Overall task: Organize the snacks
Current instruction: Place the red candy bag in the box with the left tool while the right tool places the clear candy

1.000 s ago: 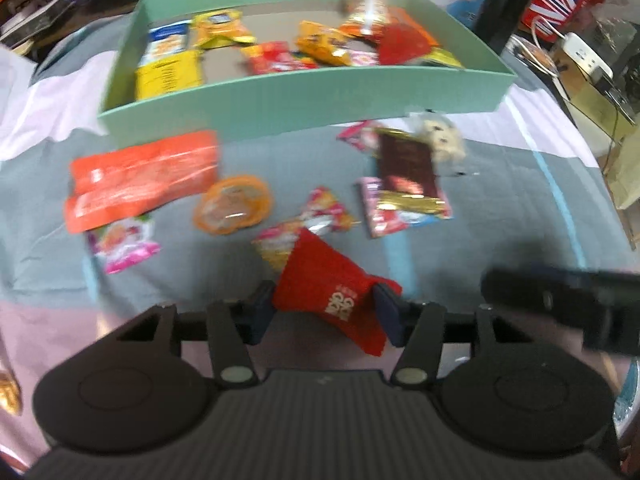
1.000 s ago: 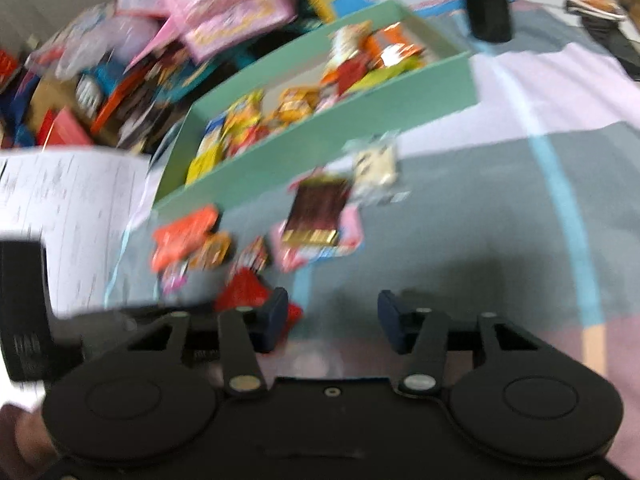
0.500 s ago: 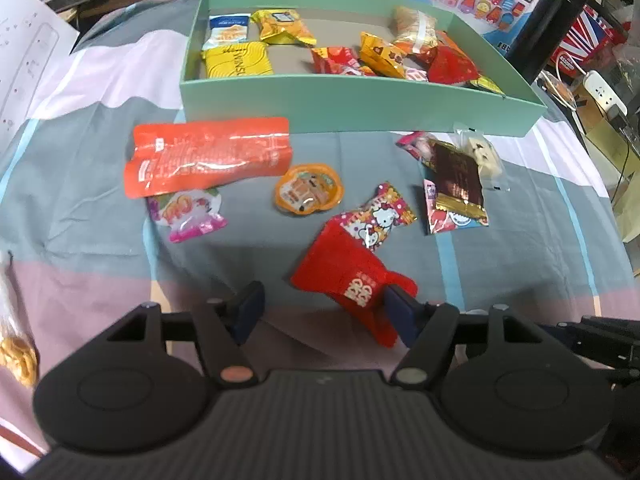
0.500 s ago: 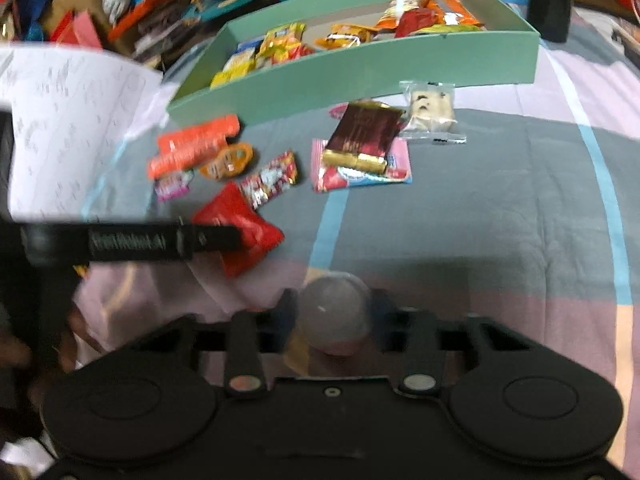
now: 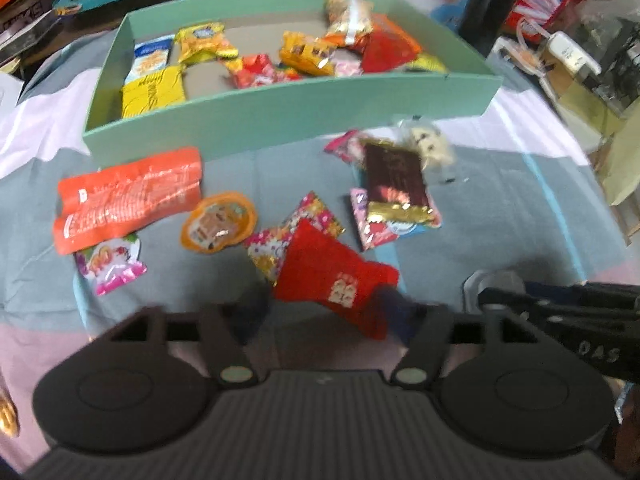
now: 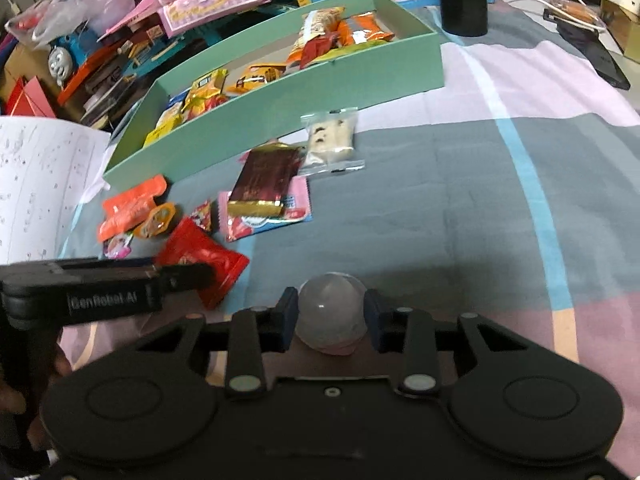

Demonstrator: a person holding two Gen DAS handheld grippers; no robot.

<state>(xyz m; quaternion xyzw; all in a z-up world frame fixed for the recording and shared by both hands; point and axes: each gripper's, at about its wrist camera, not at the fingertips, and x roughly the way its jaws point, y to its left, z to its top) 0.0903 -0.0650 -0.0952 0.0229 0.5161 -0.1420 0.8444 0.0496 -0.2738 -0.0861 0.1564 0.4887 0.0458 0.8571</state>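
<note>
Outside the green tray (image 6: 280, 120), nine loose snacks lie on the cloth, among them one red packet (image 5: 336, 276) and one brown bar (image 6: 266, 178). One frosted ball (image 6: 331, 314) is clamped by the right gripper (image 6: 331, 316). Left gripper (image 5: 320, 312): jaws apart, just been opening, red packet lying between them unpressed. Open cloth (image 6: 460, 208) lies right of the pile; the tray's near wall borders the snacks.
</note>
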